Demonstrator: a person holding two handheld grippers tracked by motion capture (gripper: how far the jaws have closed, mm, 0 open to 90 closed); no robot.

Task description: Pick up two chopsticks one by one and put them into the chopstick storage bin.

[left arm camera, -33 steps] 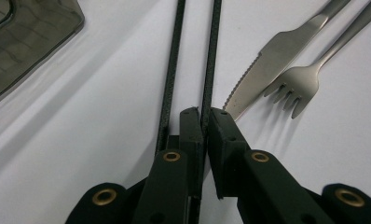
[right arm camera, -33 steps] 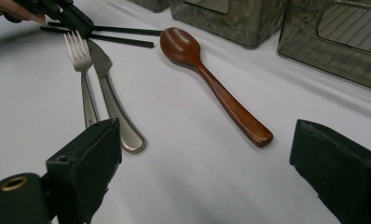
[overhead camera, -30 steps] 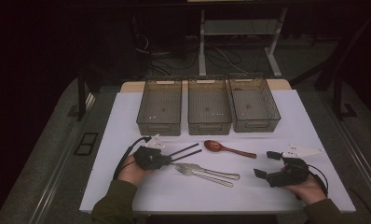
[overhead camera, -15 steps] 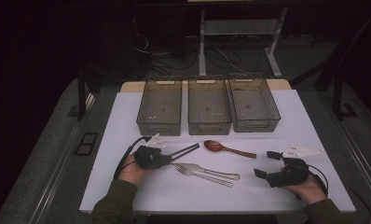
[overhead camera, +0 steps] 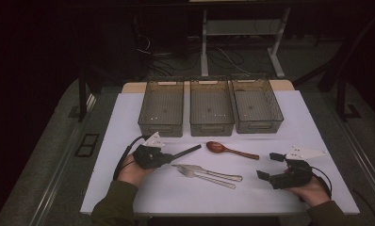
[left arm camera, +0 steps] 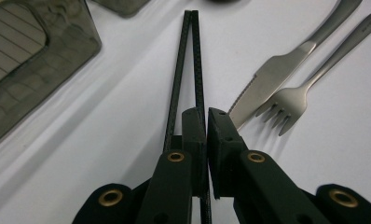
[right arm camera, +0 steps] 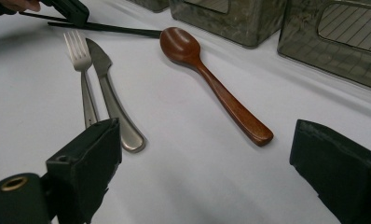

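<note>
My left gripper (overhead camera: 170,157) is at the front left of the white table, shut on a pair of black chopsticks (overhead camera: 186,151) that point right toward the spoon. In the left gripper view the jaws press together on the chopsticks (left arm camera: 189,65), which meet at their far tips. A brown wooden spoon (overhead camera: 230,149) lies at mid-table. A metal knife (overhead camera: 213,172) and fork (overhead camera: 205,178) lie side by side just in front of it. My right gripper (overhead camera: 269,166) stands open at the front right, nothing between its jaws, with the spoon (right arm camera: 211,79) ahead of it.
Three see-through grey bins stand in a row at the back: left (overhead camera: 161,109), middle (overhead camera: 211,108), right (overhead camera: 257,106). The white sheet (overhead camera: 289,117) covers the table up to its edges. In the right gripper view the left gripper (right arm camera: 69,9) sits at the top left.
The two chopsticks, spread apart a second ago, have come together into one line in the left gripper's jaws. The right gripper has barely moved.
</note>
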